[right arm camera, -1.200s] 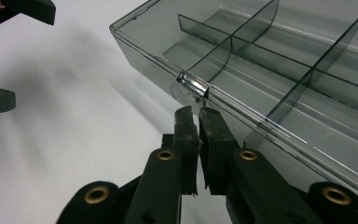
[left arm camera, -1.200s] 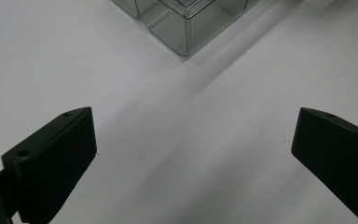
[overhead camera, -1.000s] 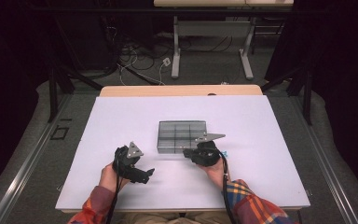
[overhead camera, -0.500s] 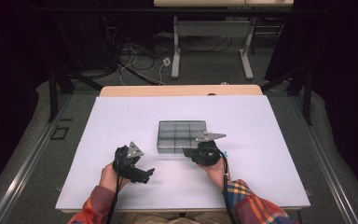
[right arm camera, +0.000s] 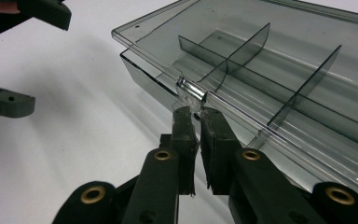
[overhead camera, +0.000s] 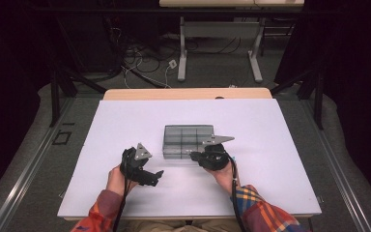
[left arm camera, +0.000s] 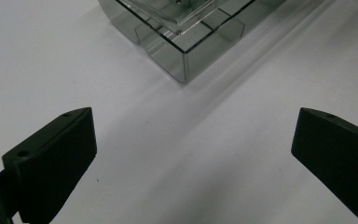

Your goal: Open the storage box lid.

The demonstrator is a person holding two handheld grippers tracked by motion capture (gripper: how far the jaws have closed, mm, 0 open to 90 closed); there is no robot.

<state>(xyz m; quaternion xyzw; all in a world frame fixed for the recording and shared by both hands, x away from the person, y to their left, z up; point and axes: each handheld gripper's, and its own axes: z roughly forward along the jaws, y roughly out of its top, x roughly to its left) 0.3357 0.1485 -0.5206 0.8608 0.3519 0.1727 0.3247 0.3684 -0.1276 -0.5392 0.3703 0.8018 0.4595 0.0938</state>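
Right gripper view: the right tool (right arm camera: 196,114) pinches the latch tab (right arm camera: 191,91) of the clear box (right arm camera: 279,70) at frame centre, ready to lift its lid; the left tool (left arm camera: 191,154), jaws wide, waits on the table (left arm camera: 51,56).

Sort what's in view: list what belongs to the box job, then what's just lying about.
In the job:
- clear compartment box
- its lid tab, pinched by the right gripper
- left gripper, open beside the box

Lying about:
- white table
- cables on the floor
- desk legs behind
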